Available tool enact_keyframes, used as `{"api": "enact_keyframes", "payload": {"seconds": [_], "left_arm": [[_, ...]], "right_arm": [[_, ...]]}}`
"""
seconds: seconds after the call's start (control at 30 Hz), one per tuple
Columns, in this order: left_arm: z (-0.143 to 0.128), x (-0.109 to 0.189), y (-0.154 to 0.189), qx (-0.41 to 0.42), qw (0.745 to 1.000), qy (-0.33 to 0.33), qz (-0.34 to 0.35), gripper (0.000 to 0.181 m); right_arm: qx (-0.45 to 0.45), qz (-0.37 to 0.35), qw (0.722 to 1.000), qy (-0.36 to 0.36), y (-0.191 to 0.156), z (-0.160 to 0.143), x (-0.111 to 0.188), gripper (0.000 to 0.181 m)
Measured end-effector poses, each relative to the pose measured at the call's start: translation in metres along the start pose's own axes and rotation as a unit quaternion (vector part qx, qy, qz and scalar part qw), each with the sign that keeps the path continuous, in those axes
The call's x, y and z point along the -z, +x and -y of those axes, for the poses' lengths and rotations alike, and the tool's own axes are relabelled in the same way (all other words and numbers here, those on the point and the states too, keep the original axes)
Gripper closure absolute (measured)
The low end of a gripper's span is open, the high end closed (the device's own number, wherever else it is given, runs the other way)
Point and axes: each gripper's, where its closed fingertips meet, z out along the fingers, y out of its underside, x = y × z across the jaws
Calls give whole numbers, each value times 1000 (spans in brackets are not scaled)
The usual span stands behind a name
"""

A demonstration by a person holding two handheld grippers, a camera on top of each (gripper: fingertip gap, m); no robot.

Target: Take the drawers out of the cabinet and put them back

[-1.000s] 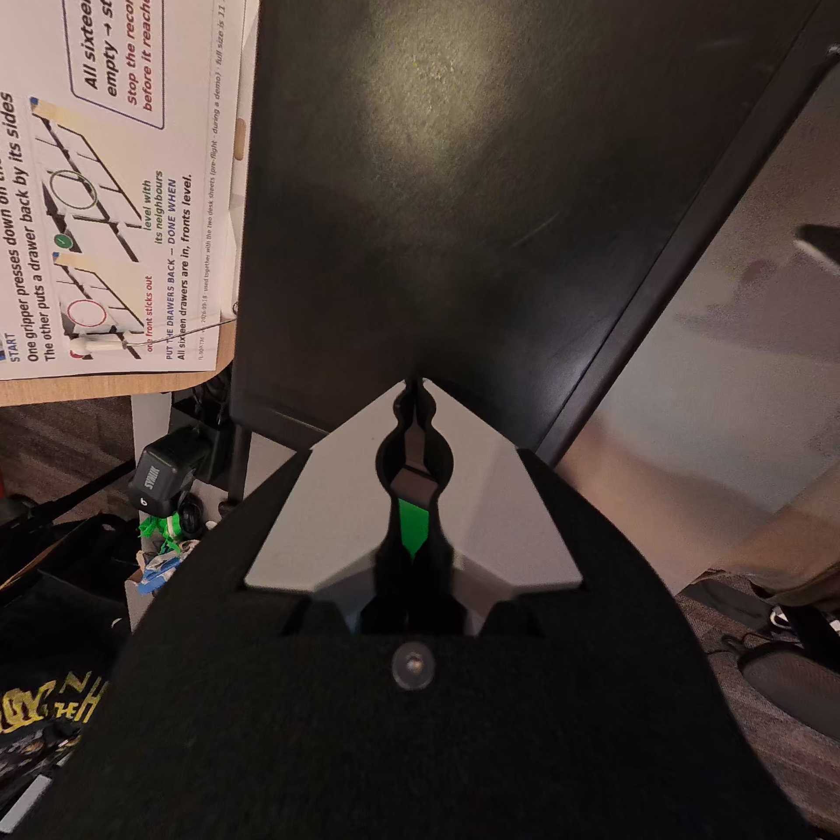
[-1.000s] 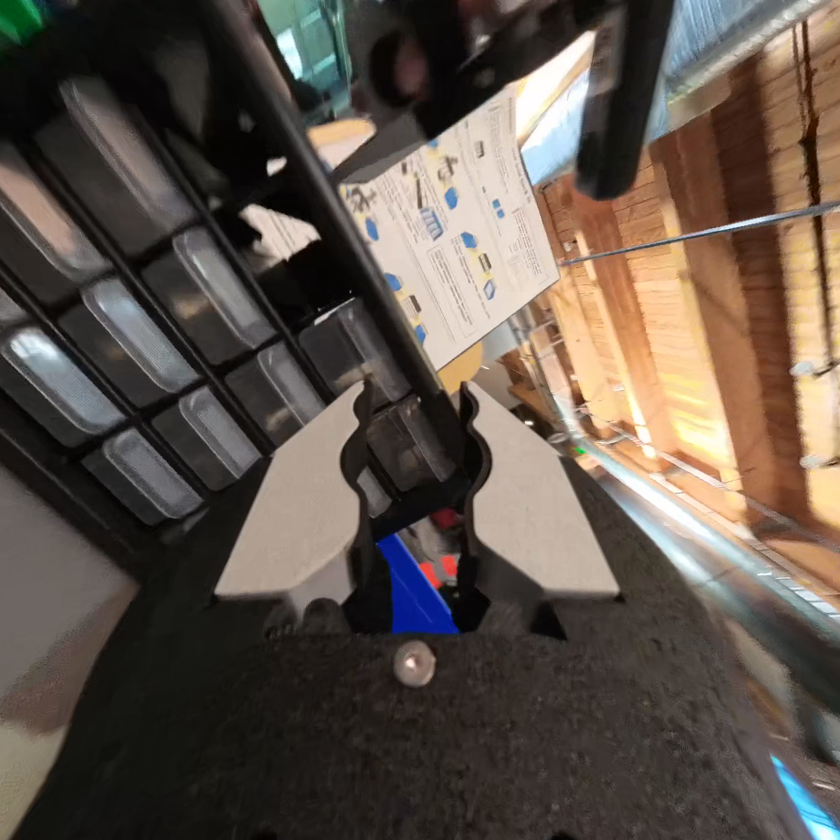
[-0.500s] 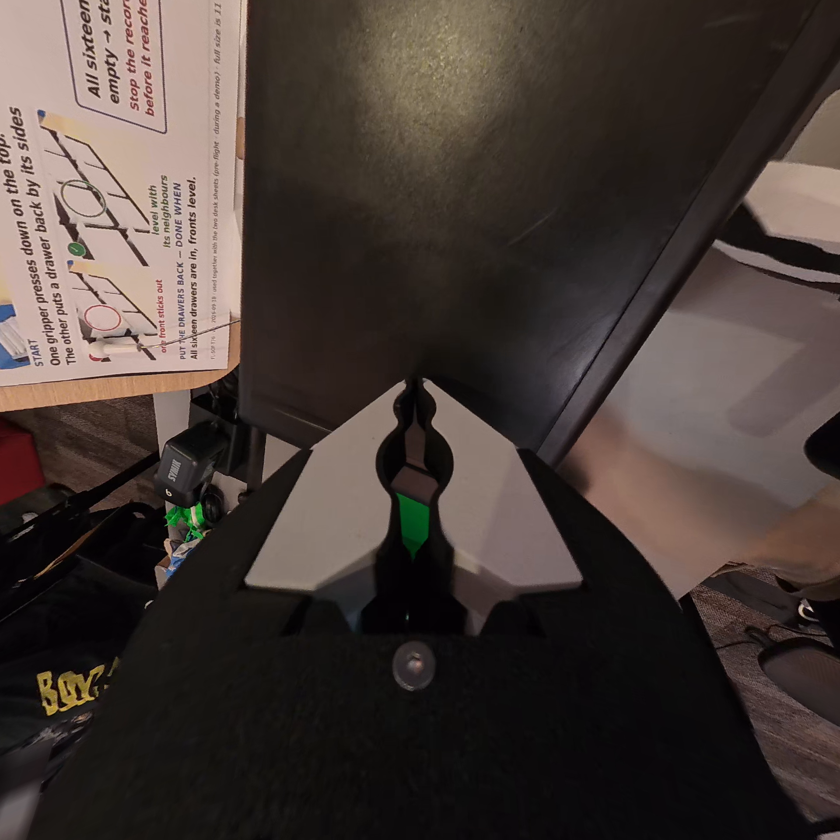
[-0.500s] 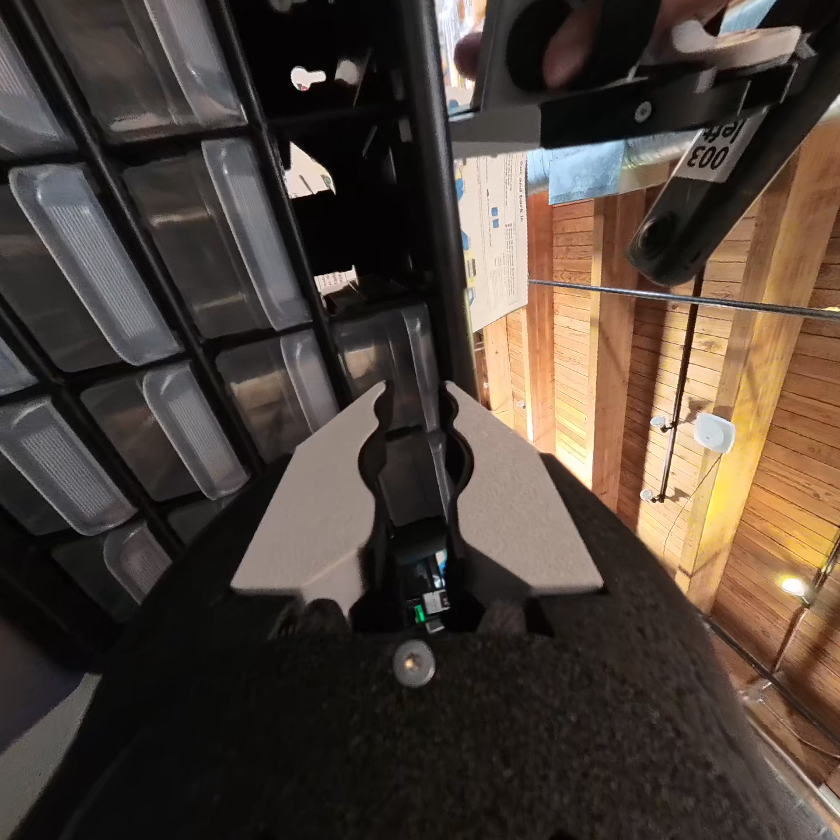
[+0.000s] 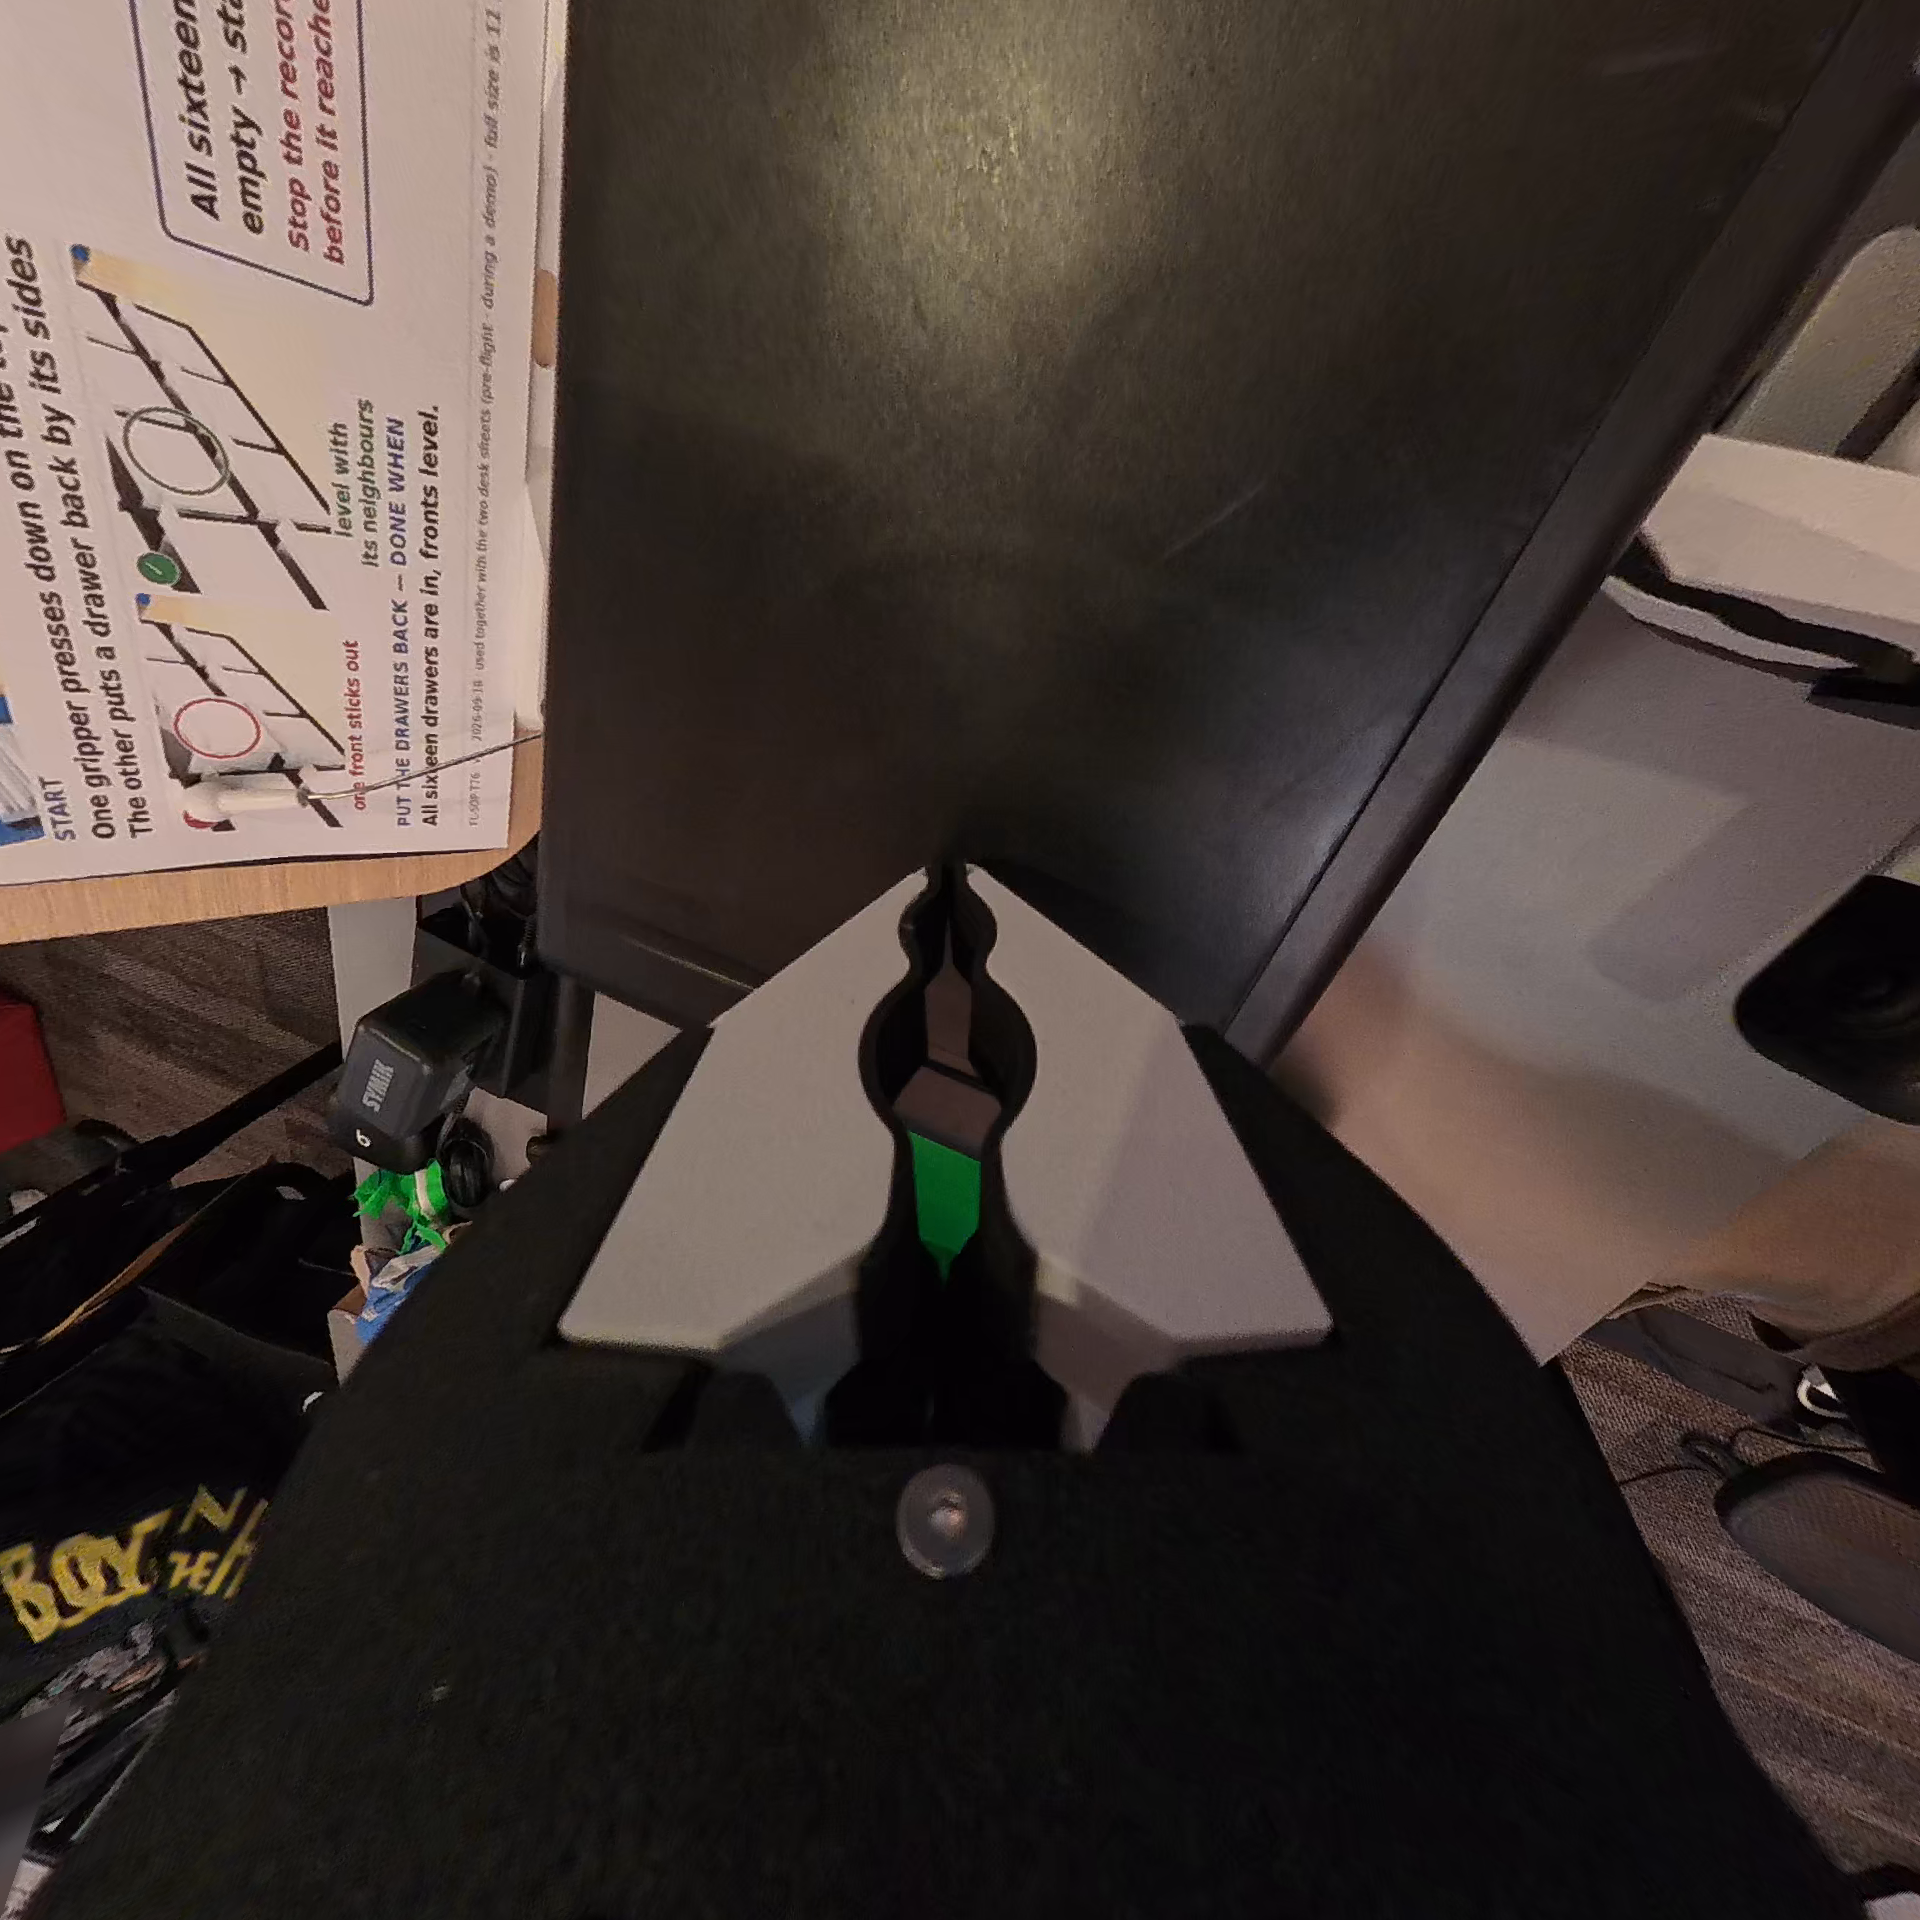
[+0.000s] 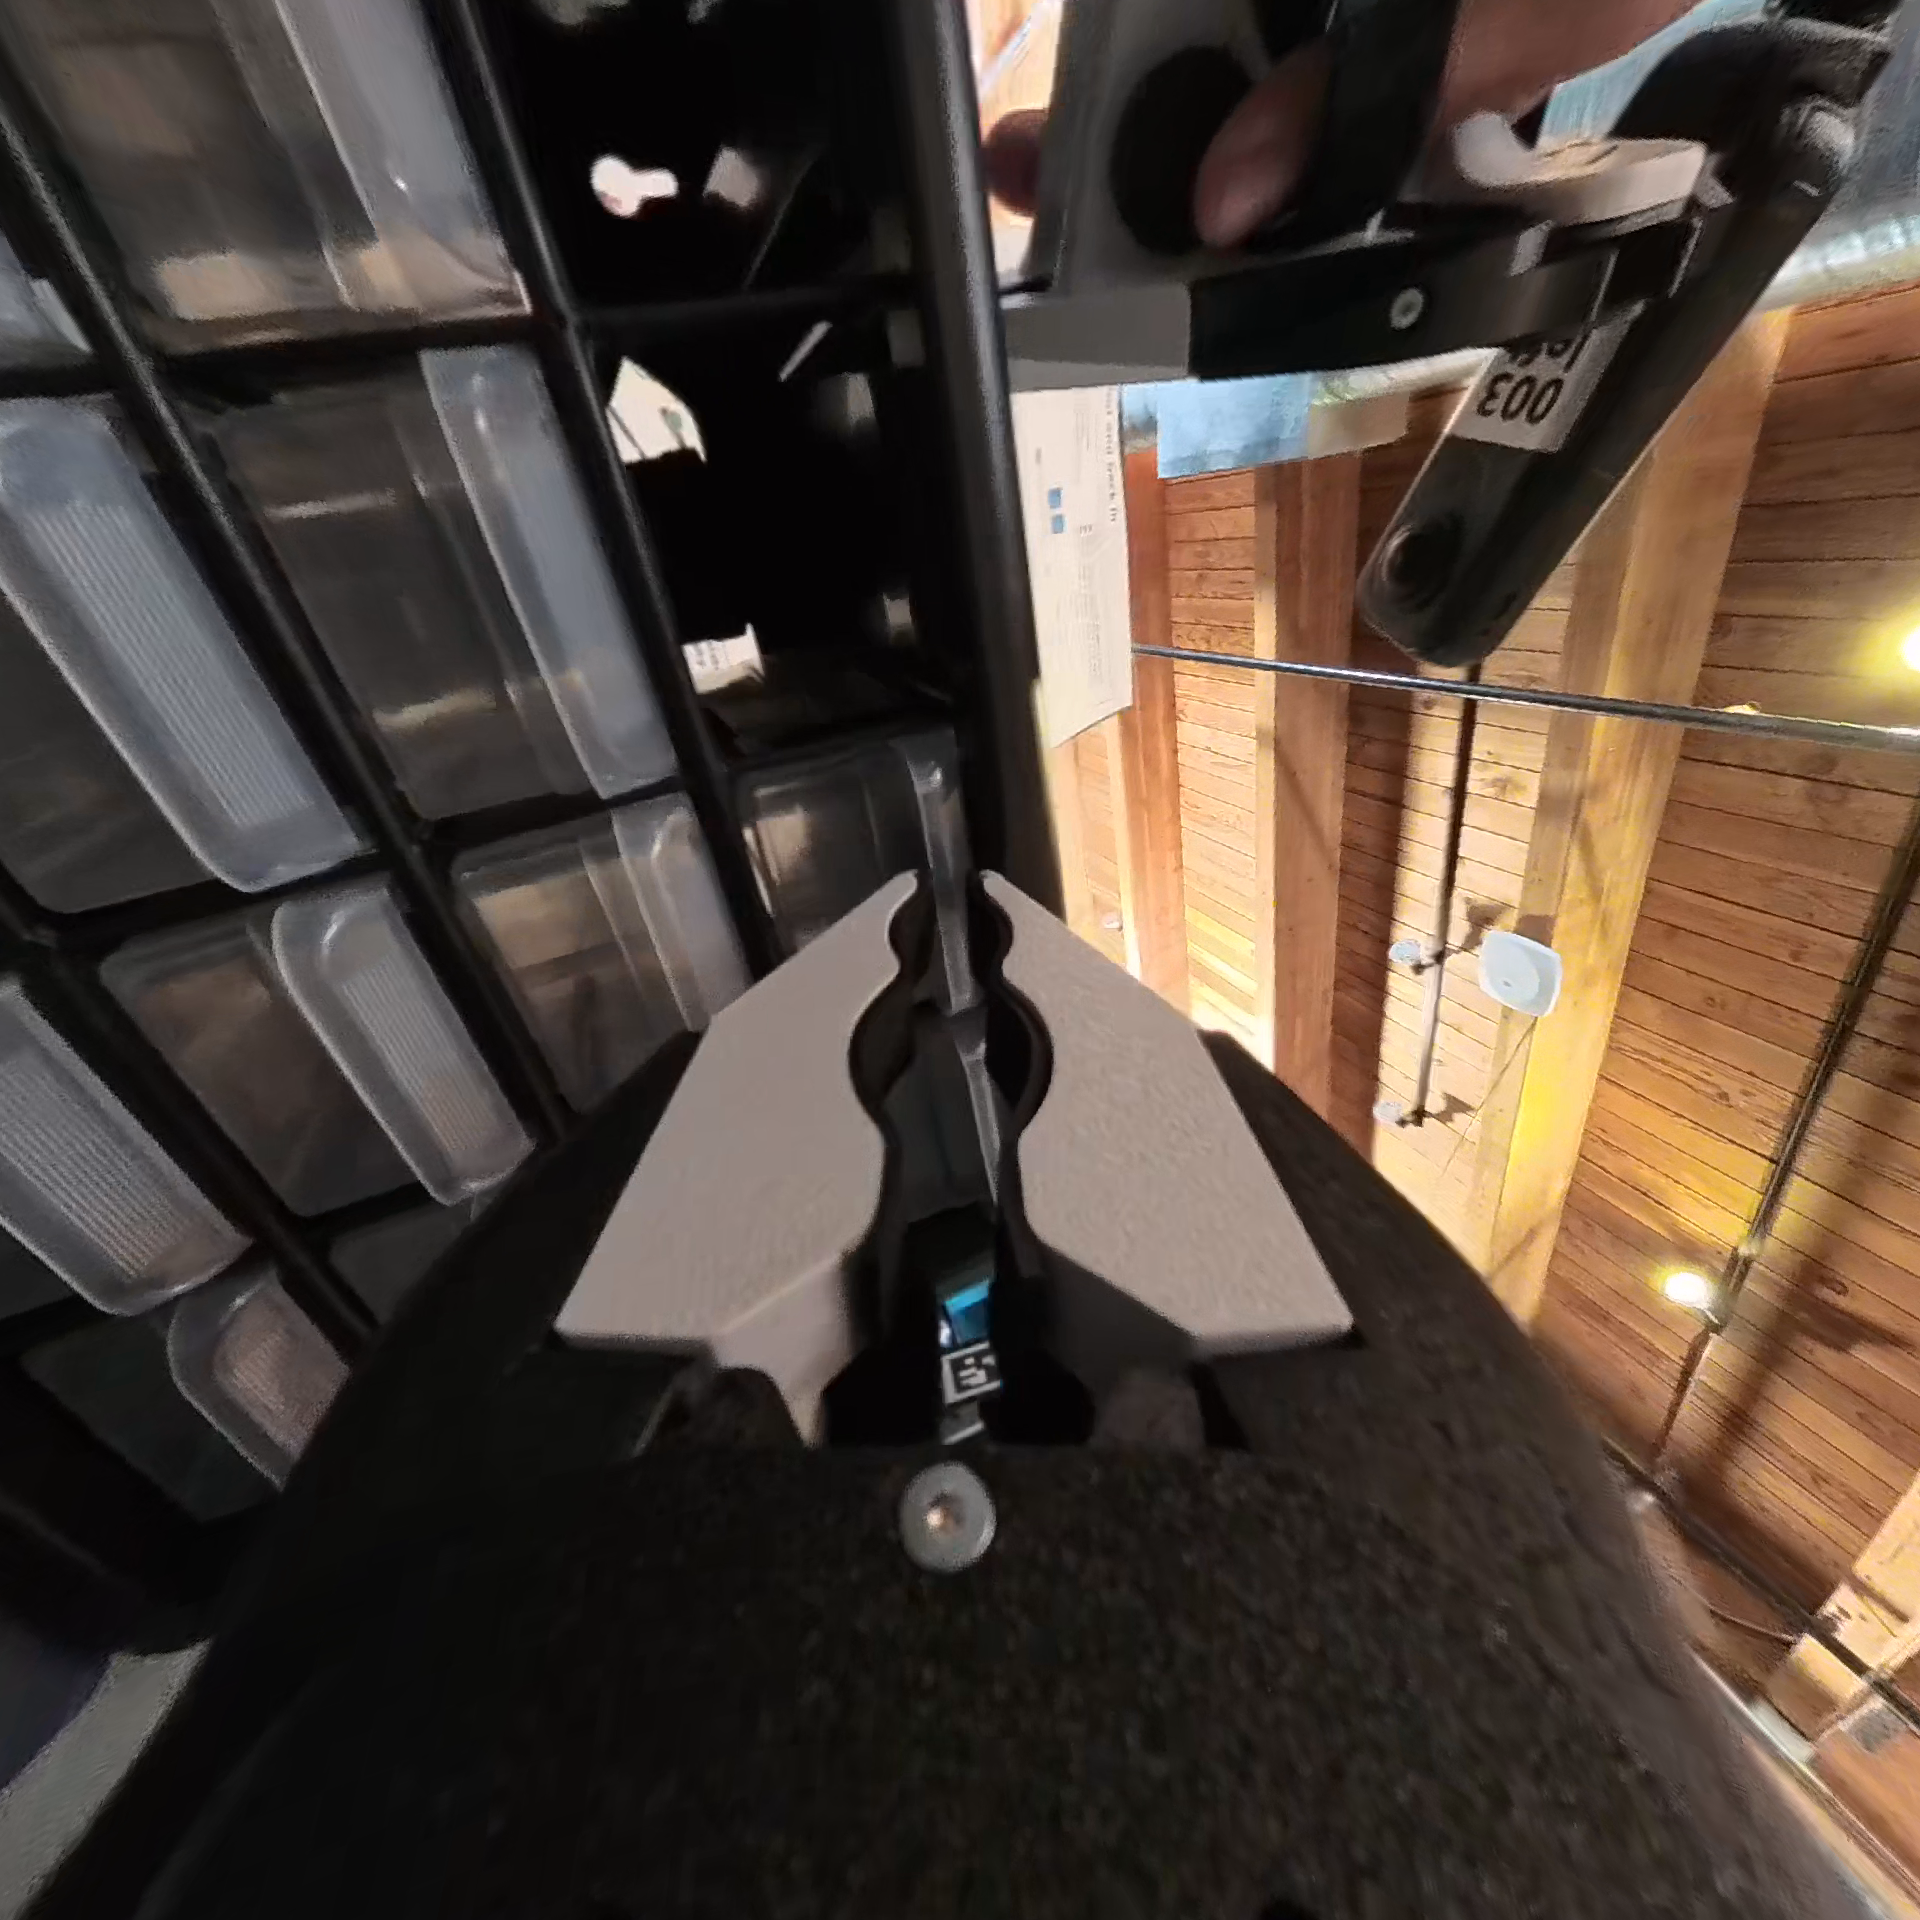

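Clear plastic drawers [image 6: 499,582] fill the black cabinet [image 6: 966,540]; several bays in the near column stand empty. I judge each drawer light, stiff and slick, best taken by its front lip. My right gripper [image 6: 961,914] is nearly closed on the thin lip of one drawer [image 6: 831,831] in that column. My left gripper [image 5: 945,883] is fully closed, empty, its tips against the cabinet's dark top panel.
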Motion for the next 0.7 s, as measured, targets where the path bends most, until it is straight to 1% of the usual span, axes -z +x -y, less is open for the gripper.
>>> {"api": "enact_keyframes", "payload": {"seconds": [0.13, 0.27, 0.5, 0.7], "left_arm": [[0, 0, 0, -1, 1000, -5, 2, 181], [0, 0, 0, -3, 1000, -12, 5, 181], [0, 0, 0, -6, 1000, -23, 14, 181], [0, 0, 0, 5, 1000, -11, 7, 181]], "right_arm": [[10, -7, 1000, 8, 2, 0, 5, 177], [7, -23, 1000, 16, 9, 1, 21, 178], [0, -42, 999, 21, 25, 6, 59, 178], [0, -65, 998, 24, 41, 8, 94, 178]]}}
